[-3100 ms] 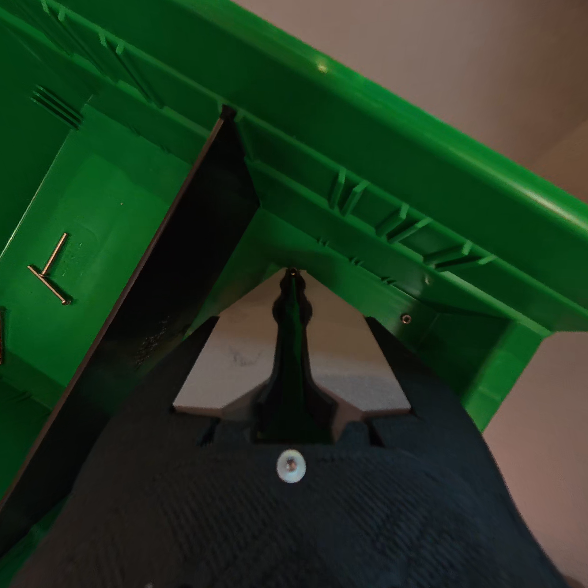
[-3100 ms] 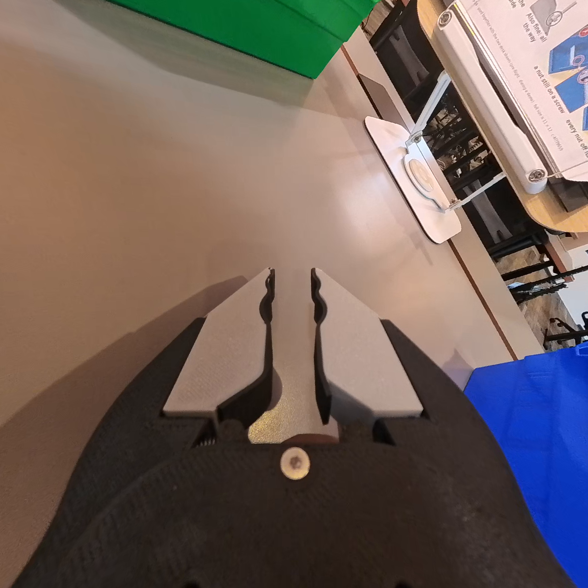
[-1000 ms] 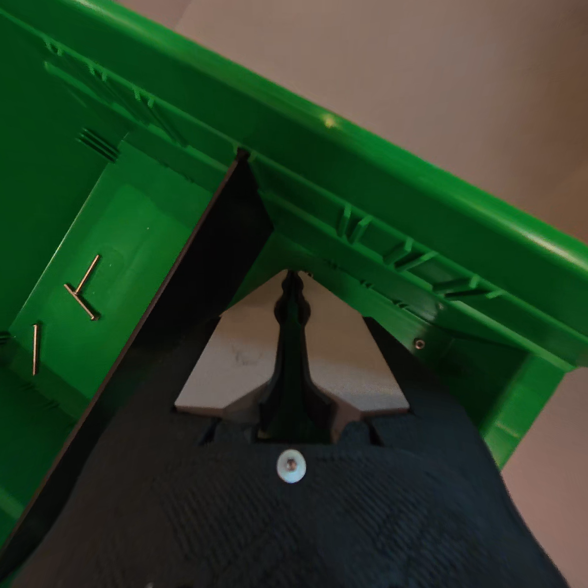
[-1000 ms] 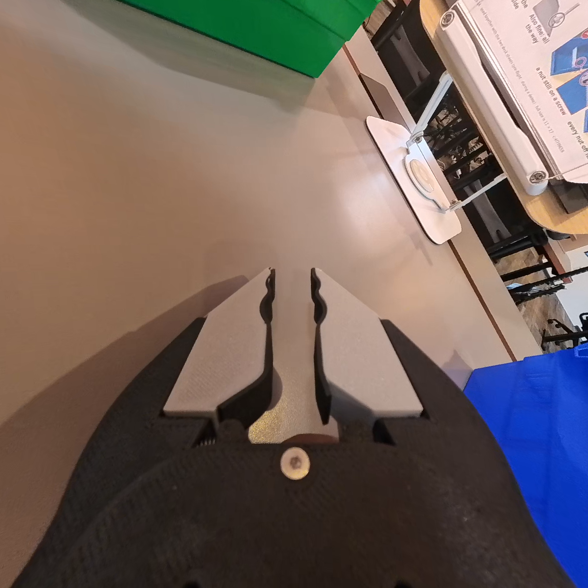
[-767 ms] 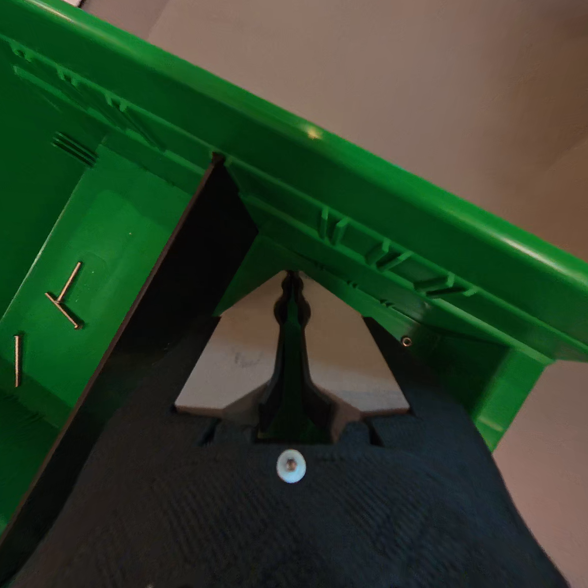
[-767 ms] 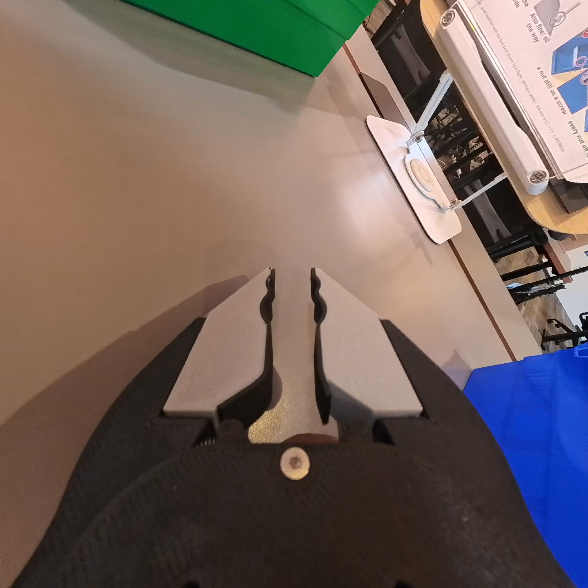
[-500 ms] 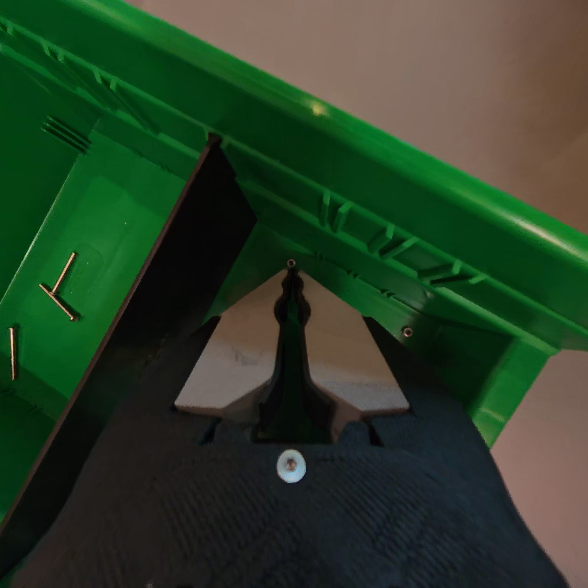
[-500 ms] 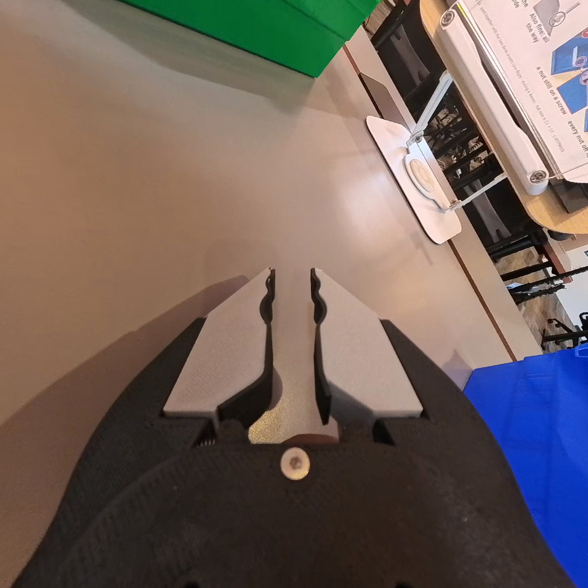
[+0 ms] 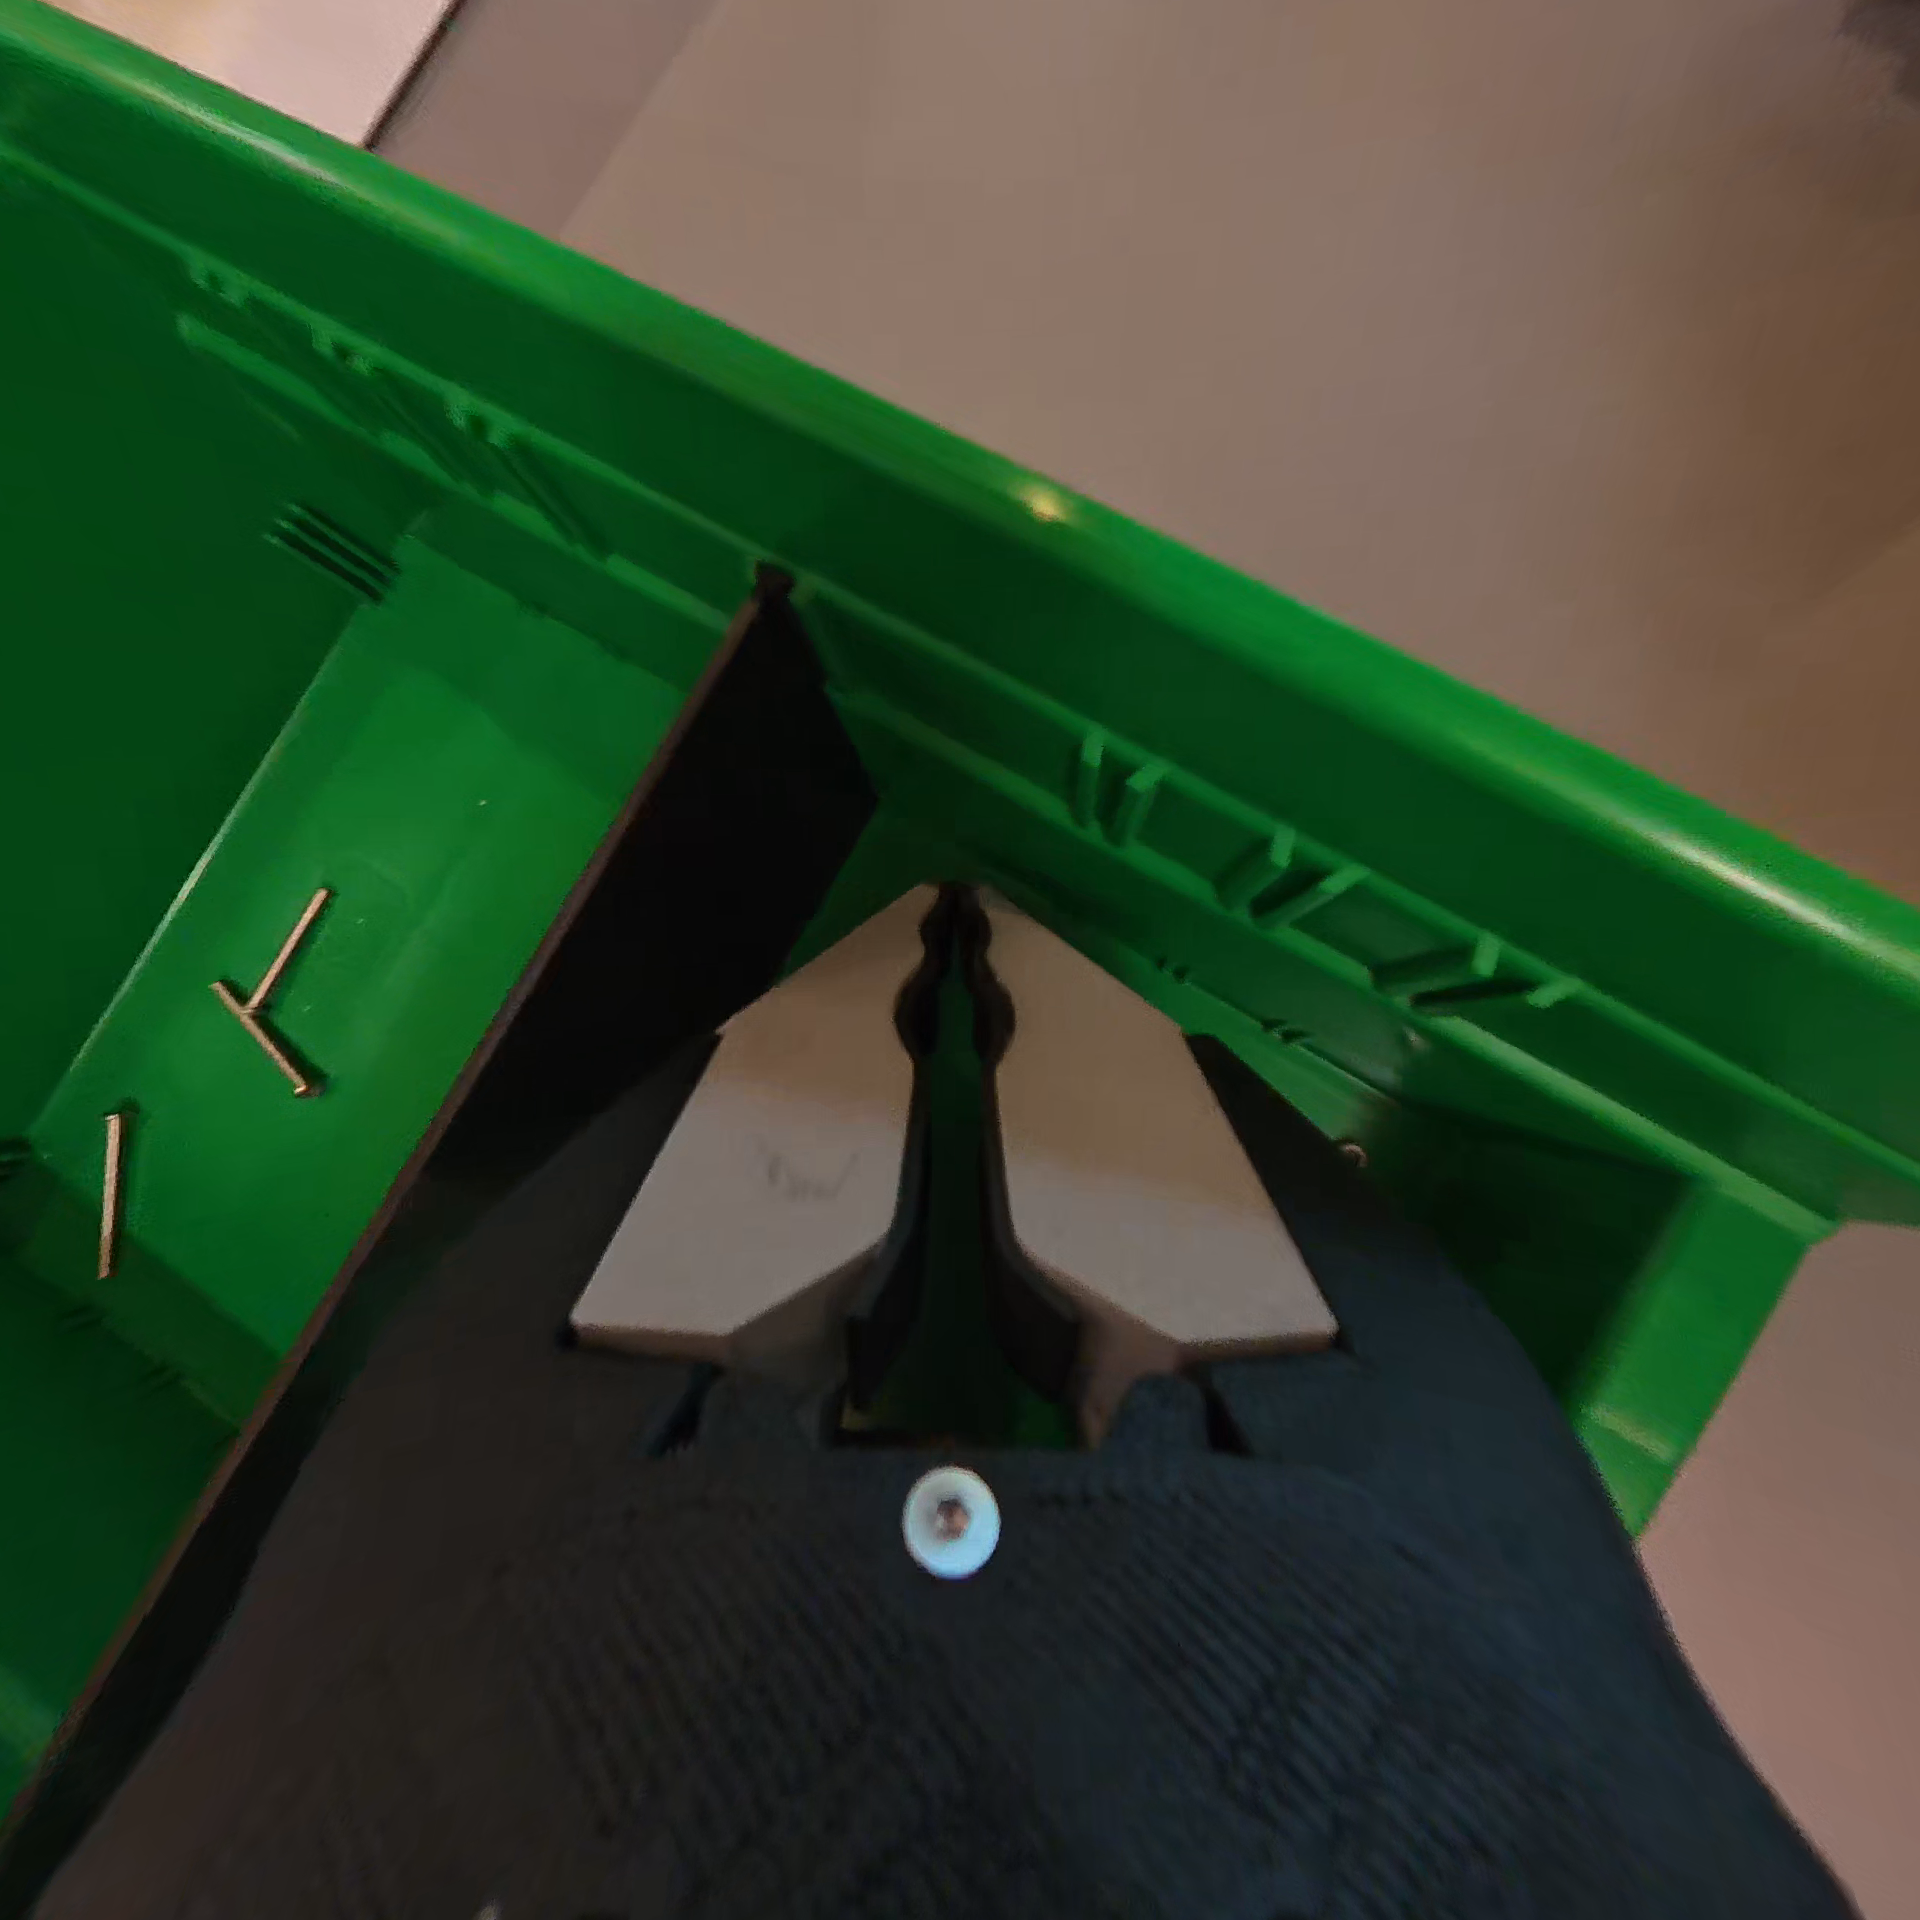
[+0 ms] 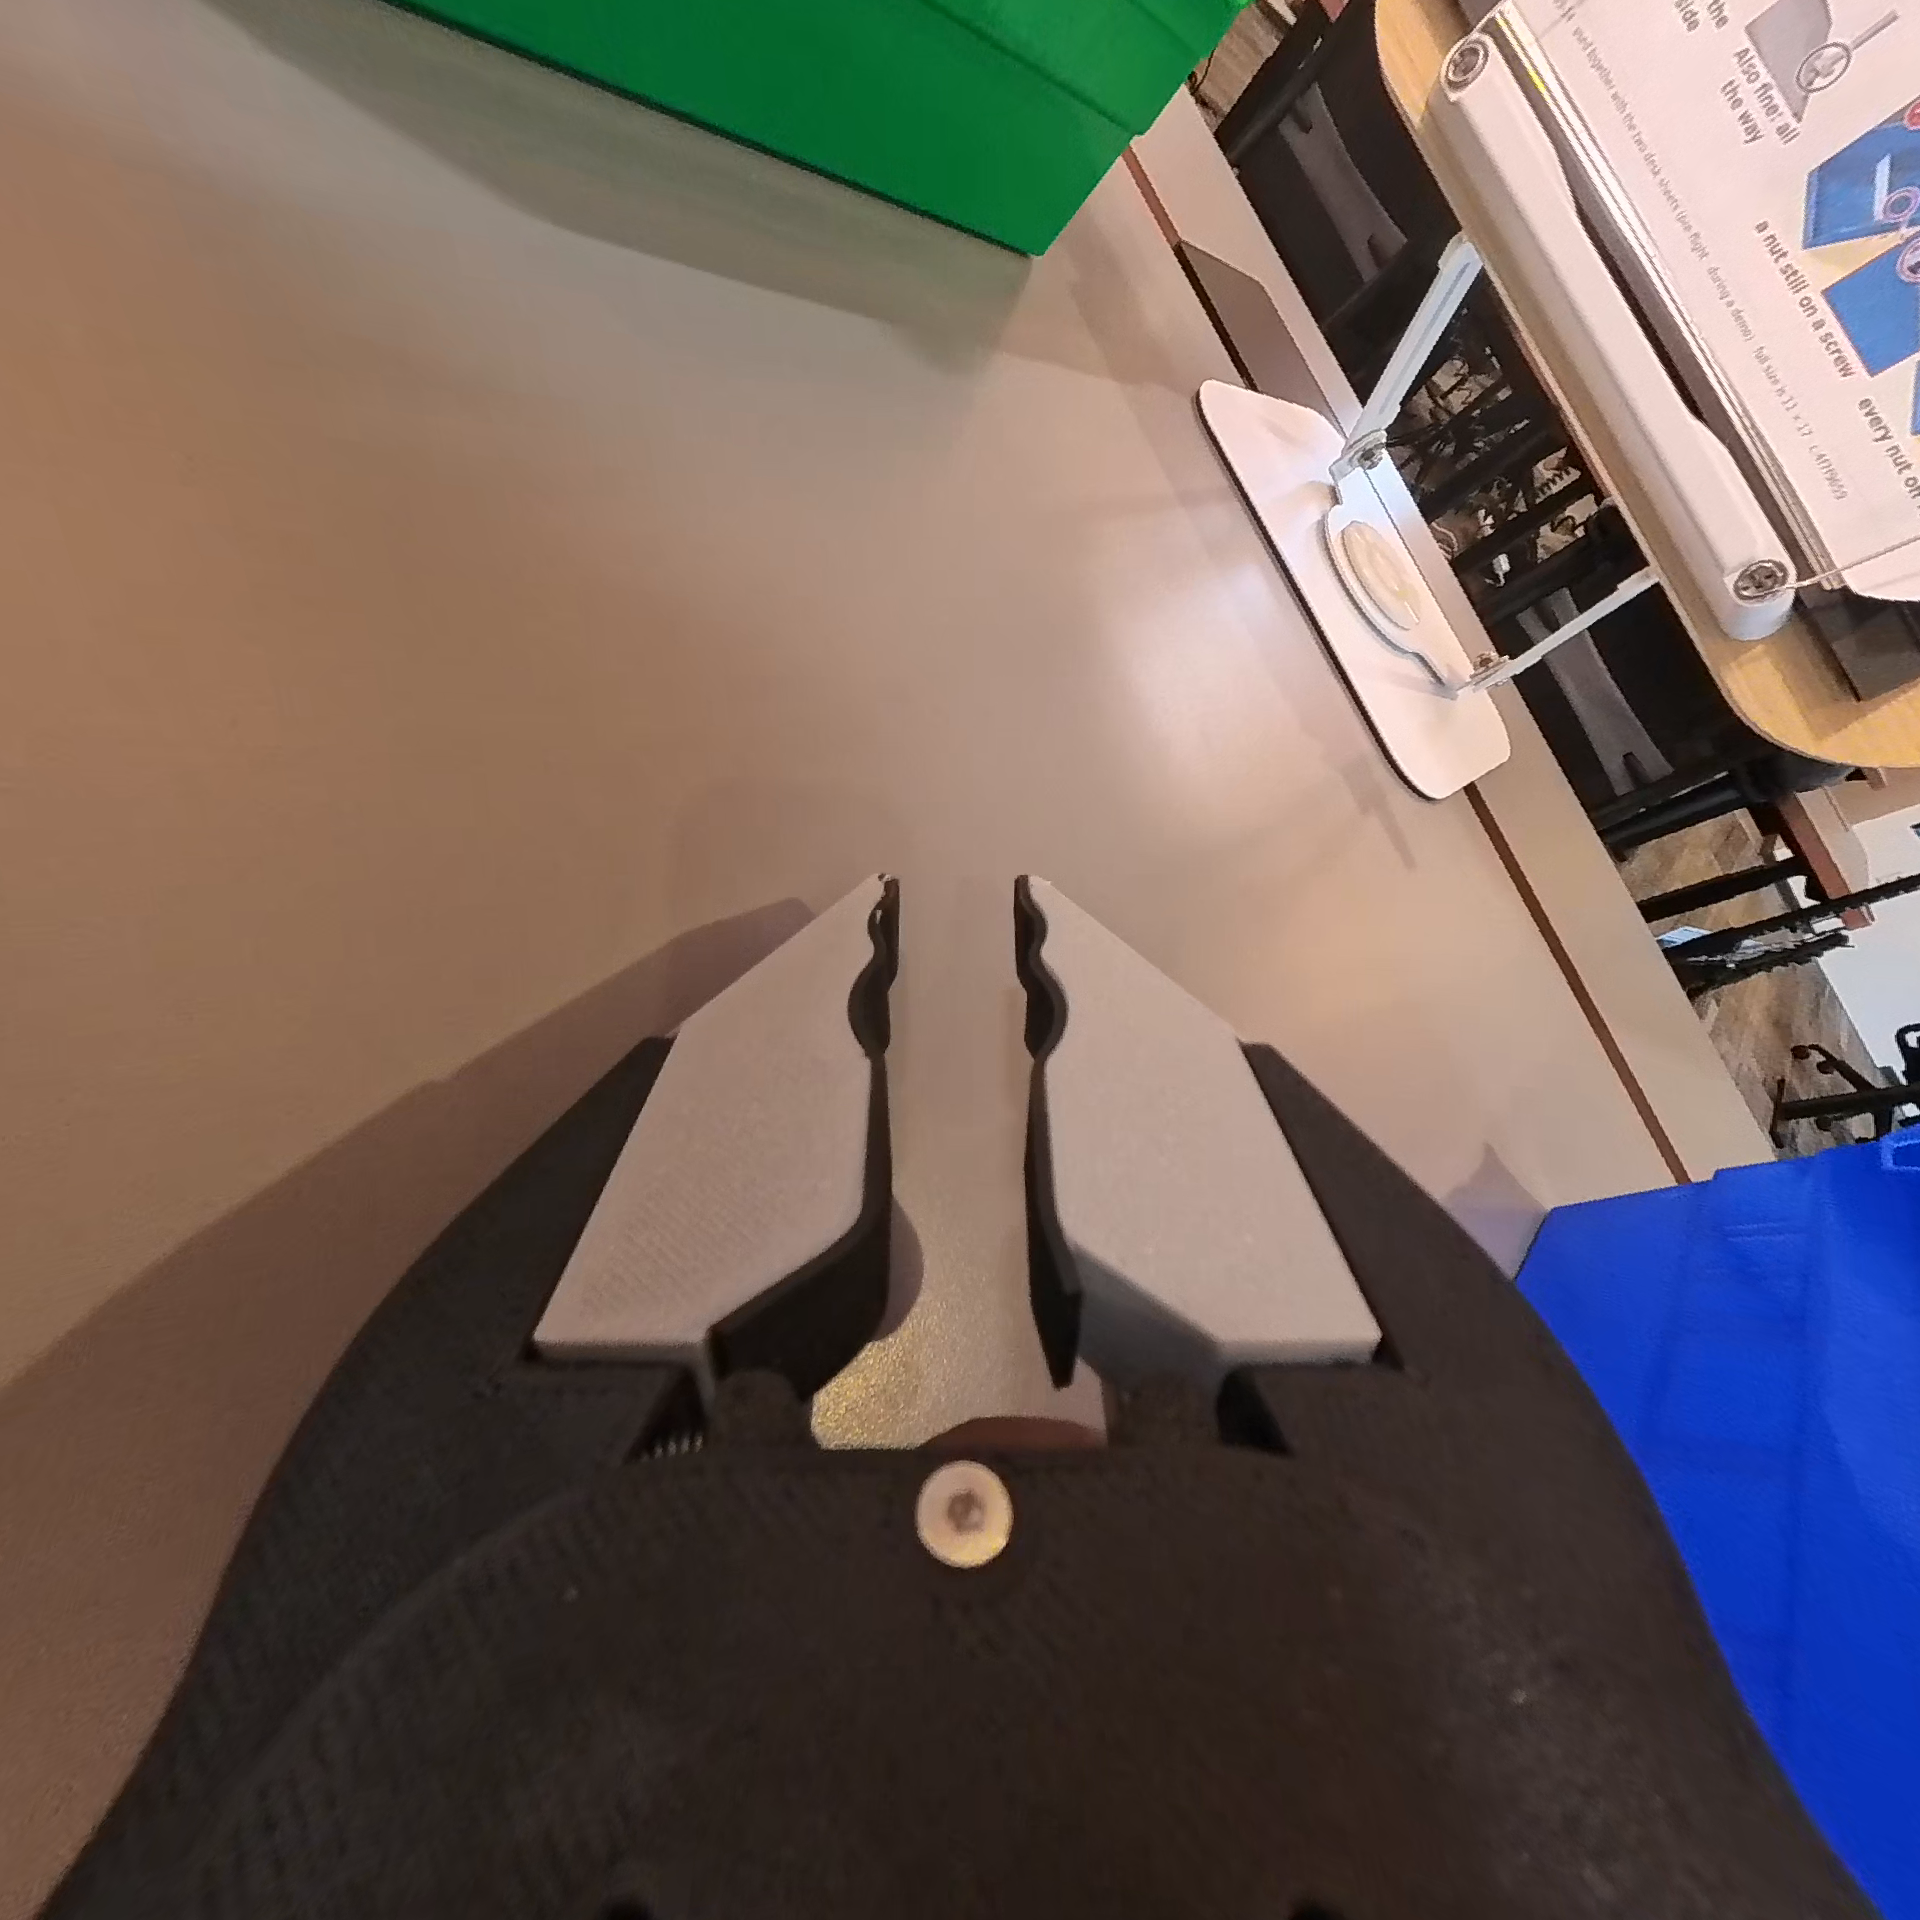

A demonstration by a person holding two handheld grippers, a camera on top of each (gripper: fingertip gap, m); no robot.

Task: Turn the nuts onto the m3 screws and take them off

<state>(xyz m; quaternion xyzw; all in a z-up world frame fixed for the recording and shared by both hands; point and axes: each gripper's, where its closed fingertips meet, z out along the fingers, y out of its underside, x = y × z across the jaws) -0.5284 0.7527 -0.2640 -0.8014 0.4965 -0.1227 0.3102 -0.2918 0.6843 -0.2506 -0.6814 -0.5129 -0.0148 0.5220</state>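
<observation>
My left gripper (image 9: 951, 902) is inside a green bin (image 9: 1143, 582), in the compartment to the right of a black divider (image 9: 665, 883). Its jaws are shut and I see nothing between the tips. One small nut (image 9: 1351, 1151) lies on the bin floor to the right of the fingers. Three thin screws (image 9: 265, 1039) lie loose in the compartment to the left of the divider. My right gripper (image 10: 954, 883) hovers over the bare beige table (image 10: 520, 623), its jaws a little apart and empty.
In the right wrist view the green bin (image 10: 831, 94) stands at the far end of the table and a blue bin (image 10: 1745, 1455) at the near right. A white stand (image 10: 1351, 582) carrying a printed sheet sits at the table's right edge. One gripper's finger ends stand about 25 cm off the other's.
The left gripper has shifted inside the bin, so the bin sits lower and more to the right in view. A nut seen just past its tips half a second ago no longer shows. The right gripper has not moved.
</observation>
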